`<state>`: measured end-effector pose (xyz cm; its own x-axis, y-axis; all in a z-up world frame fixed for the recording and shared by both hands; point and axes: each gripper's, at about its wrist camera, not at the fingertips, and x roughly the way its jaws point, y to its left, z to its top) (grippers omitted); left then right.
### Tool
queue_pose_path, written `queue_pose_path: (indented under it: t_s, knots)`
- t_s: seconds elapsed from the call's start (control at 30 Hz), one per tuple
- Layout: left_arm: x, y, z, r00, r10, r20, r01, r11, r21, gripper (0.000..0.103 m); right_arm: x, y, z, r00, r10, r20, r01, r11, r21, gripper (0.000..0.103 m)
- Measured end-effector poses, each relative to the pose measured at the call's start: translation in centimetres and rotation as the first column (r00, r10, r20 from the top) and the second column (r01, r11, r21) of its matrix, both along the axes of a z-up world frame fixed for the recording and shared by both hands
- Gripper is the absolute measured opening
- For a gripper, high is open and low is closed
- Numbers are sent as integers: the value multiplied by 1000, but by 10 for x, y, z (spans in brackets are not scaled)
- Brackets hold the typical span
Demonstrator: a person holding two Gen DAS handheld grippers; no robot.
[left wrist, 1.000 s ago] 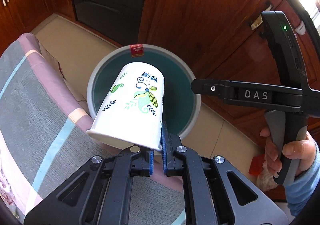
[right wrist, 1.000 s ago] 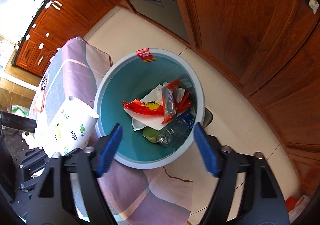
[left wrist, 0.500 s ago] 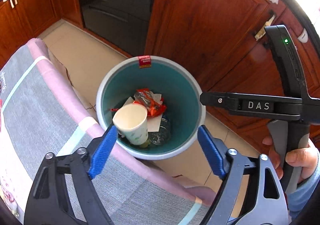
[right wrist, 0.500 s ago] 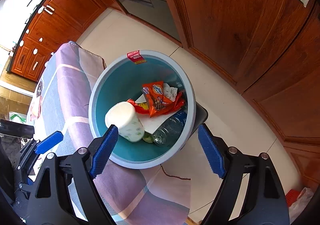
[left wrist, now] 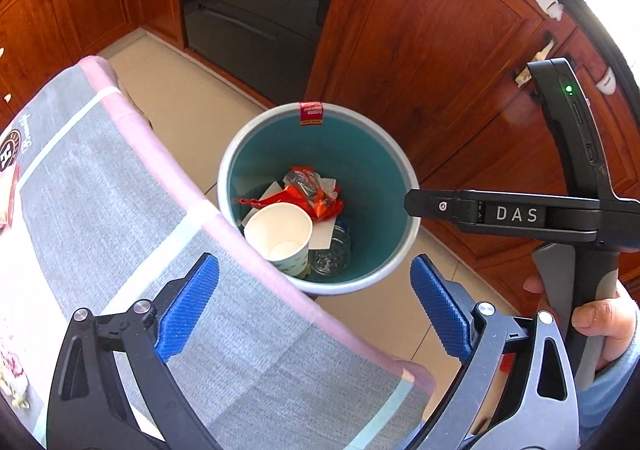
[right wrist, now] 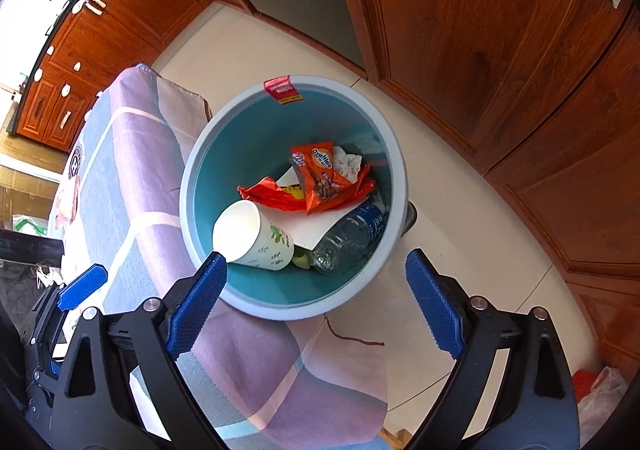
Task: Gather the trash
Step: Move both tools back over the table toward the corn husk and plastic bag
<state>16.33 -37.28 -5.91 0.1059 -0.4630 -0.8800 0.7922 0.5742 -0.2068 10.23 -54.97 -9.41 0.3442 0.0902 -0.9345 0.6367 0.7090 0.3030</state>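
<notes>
A grey bin with a teal inside (left wrist: 394, 170) (right wrist: 394, 166) stands on the floor beside the table. In it lie a white floral paper cup (left wrist: 280, 236) (right wrist: 248, 238), orange snack wrappers (left wrist: 316, 196) (right wrist: 320, 174), a white paper and a clear plastic bottle (right wrist: 352, 236). My left gripper (left wrist: 314, 308) is open and empty, above the table edge near the bin. My right gripper (right wrist: 316, 300) is open and empty, above the bin's near rim. The right gripper's body (left wrist: 560, 210) shows in the left wrist view.
The table has a grey, pink and blue striped cloth (left wrist: 120, 210) (right wrist: 132, 178). Wooden cabinet doors (left wrist: 432, 50) (right wrist: 500, 30) stand close behind the bin. A dark oven front (left wrist: 256, 2) is at the back. The floor is beige tile (right wrist: 460, 230).
My left gripper opened and let go of the paper cup. The cup dropped into the bin and came to rest on its side. Both grippers have drawn back a little.
</notes>
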Motion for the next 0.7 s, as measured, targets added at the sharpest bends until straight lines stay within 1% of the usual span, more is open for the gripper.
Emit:
queue_pose_path:
  t_s: [0.27,0.33,0.47,0.6,0.7]
  knots:
    - [-5,28,14,999,28,19,-28,999,-24,98,1,23,15,1000,21,0,-21,1000,-21,87]
    - [-6,37,17,999,39,22,-38,999,-32,99,1,29,19,1000,27,0,-27,999,-27,89]
    - [-8,58,24,998,63,24,-62,997,-41,99,2,43,27,999,39,1,-39,998,-41,89]
    - [-8,88,28,995,95,39,-94,995,-34,99,8,62,32,998,64,-1,-64,997,-45,89]
    - [-3,120,33,988,143,57,-141,989,-33,99,22,87,37,993,115,-1,-115,992,-51,89]
